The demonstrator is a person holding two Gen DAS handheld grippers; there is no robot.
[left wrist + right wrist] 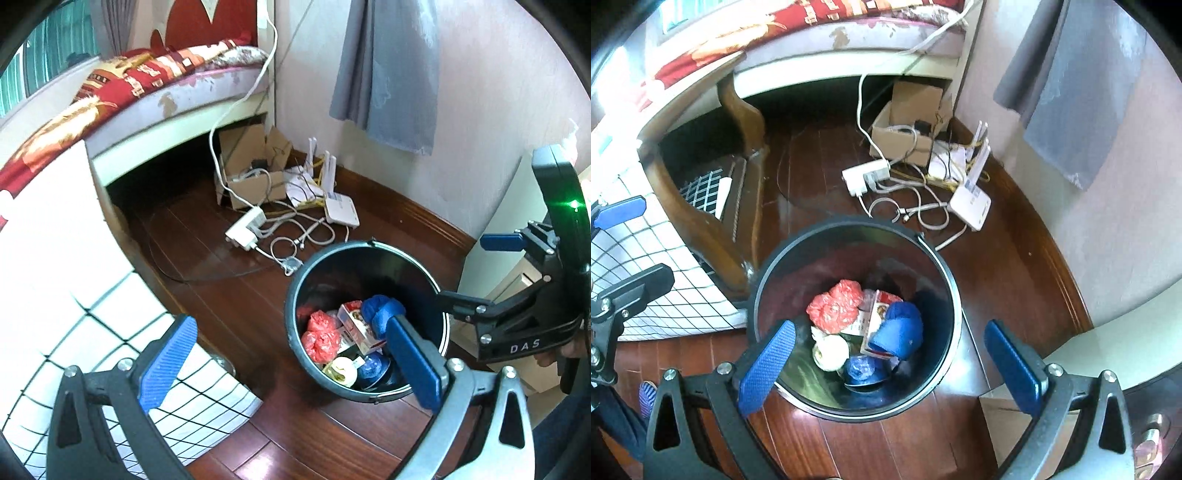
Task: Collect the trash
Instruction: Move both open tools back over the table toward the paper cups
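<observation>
Both claws, left (291,354) and right (892,363), are hanging wide open and empty above the black bin (945,280), which is standing on the wooden floor (886,450) holding red bags (834,306), a carton (877,325) and a blue cup (899,330).

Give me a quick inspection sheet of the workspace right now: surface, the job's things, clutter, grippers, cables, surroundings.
Surface: dark glossy wood floor; no loose trash seen on it.
Job's things: black bin upright, holding red plastic bags, a printed carton, a blue cap-like item, a tape roll and a blue wrapper.
Clutter: open cardboard box by the wall.
Grippers: left gripper open, empty; right gripper open, empty, above the bin.
Cables: white power strip, router and loose cords behind the bin.
Surroundings: bed, grey curtain, grid-pattern cloth.
</observation>
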